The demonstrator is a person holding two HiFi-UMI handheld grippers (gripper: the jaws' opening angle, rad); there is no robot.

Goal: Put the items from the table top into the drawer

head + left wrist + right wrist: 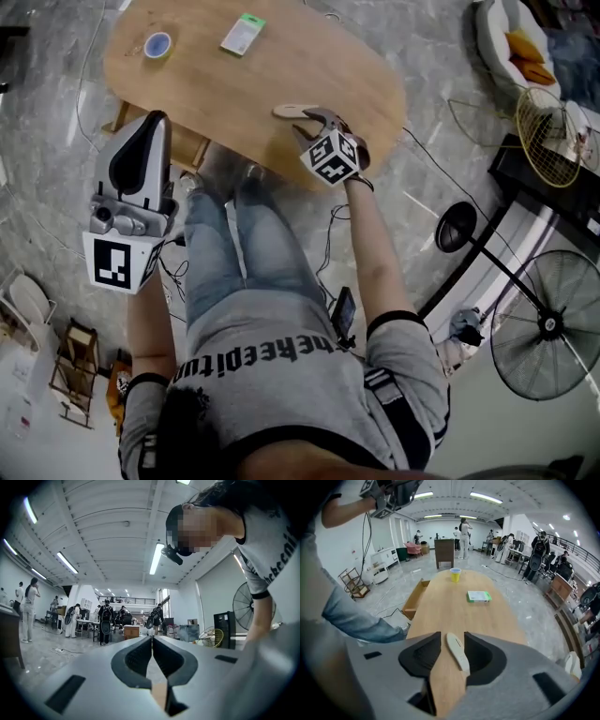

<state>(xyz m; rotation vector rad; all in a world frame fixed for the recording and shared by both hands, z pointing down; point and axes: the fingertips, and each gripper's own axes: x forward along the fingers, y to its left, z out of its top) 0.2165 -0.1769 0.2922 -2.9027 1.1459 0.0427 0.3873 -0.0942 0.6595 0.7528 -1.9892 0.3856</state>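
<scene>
straddling the flat pale strip [459, 658] with my right gripper [452, 640], jaws apart, i'd lower flush to the desk [450, 602], centre, then squeeze.

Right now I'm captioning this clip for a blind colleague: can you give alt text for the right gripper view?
The right hand-held gripper hangs over a wooden table, jaws apart around a pale flat stick lying on it. Farther along lie a green box and a yellow roll; a drawer stands open at the table's left edge.
</scene>
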